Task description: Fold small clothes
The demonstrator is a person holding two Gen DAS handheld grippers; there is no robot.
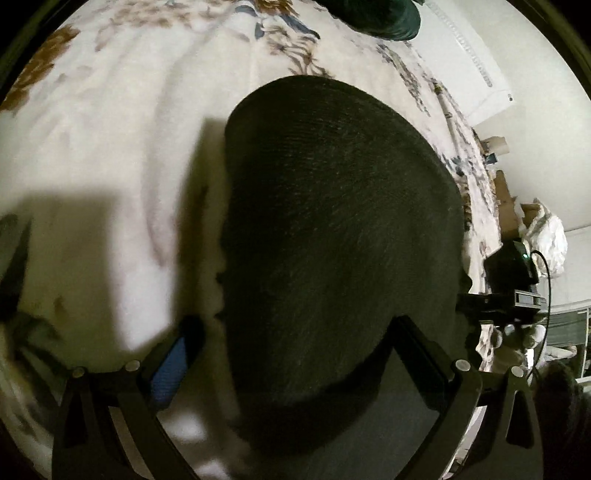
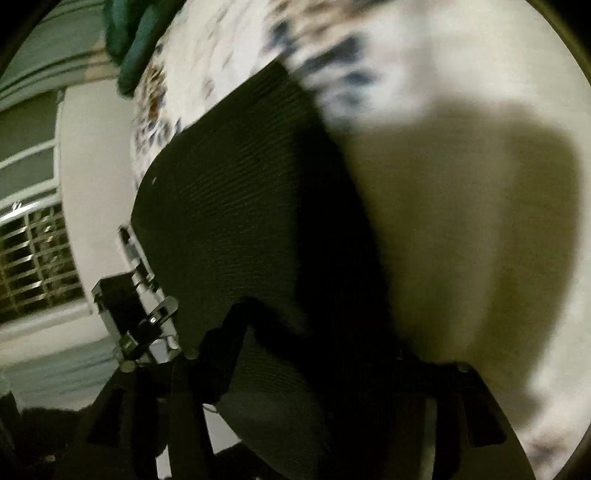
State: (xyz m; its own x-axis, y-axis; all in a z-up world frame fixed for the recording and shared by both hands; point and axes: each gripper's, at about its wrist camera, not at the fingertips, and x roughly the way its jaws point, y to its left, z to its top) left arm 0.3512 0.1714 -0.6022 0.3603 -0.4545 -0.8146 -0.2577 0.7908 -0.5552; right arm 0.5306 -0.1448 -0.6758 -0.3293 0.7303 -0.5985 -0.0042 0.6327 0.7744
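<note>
Black ribbed garment (image 1: 332,236) lies on the floral bedsheet (image 1: 110,129) and fills the gap between both fingers of the left hand-held gripper (image 1: 295,350), whose jaws stand apart, pressing nothing. Right hand-held gripper (image 2: 314,347) also stands open over the same cloth. Green clothing (image 1: 384,18) sits at the bed's far edge.

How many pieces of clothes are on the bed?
2. A black one lies in the middle of the bed, right in front of both tools. A green one sits at the bed's far edge. More may be hidden.
</note>
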